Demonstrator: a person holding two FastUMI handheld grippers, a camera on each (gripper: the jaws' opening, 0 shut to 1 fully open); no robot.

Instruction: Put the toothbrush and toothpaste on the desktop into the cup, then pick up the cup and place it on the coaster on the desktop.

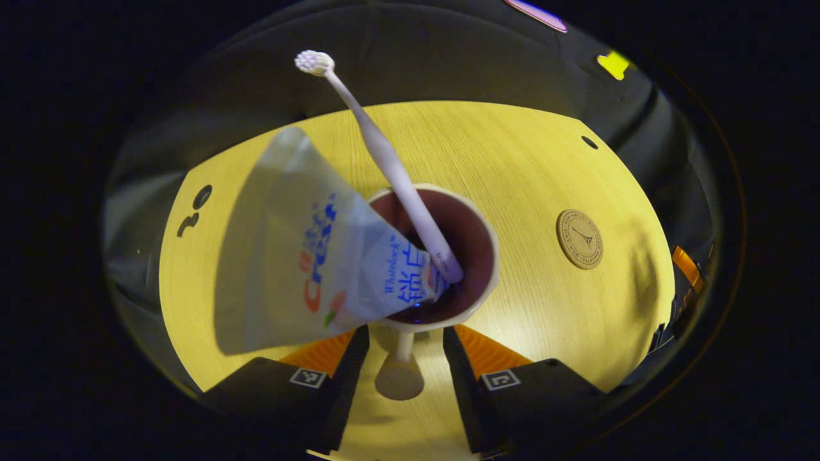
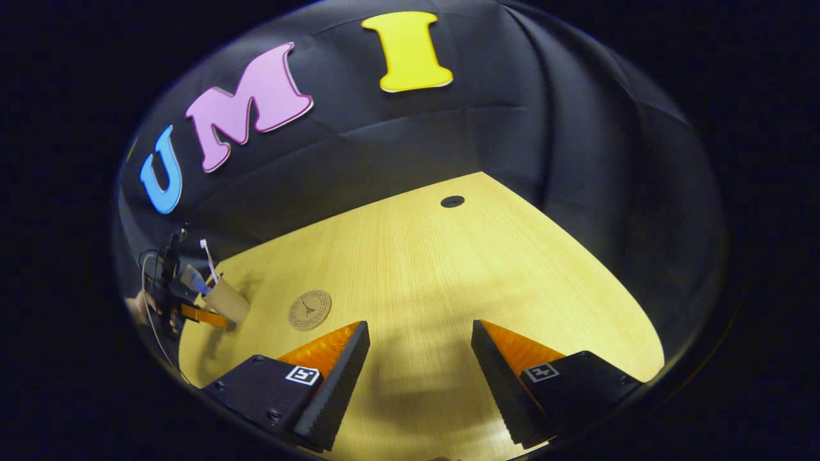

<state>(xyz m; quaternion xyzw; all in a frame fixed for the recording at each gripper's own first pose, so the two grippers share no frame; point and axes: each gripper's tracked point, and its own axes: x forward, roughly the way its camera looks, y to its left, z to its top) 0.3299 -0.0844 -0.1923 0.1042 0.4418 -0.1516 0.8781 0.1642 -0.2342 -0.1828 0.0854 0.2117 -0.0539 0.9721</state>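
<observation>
Left gripper [image 1: 403, 333]: fingers stood either side of the cup [image 1: 442, 317], seemingly pressing its near wall; contact could not be confirmed.
Cup: lifted above the desktop [image 1: 525, 160]; seen small in the right gripper view [image 2: 227, 299].
Toothbrush [image 1: 391, 166]: upright in the cup, head up.
Toothpaste [image 1: 301, 256]: leaning in the cup, cap down.
Coaster [image 1: 580, 239]: flat on the desktop, well apart from the cup.
Right gripper [image 2: 419, 358]: fingers wide apart, holding nothing.
</observation>
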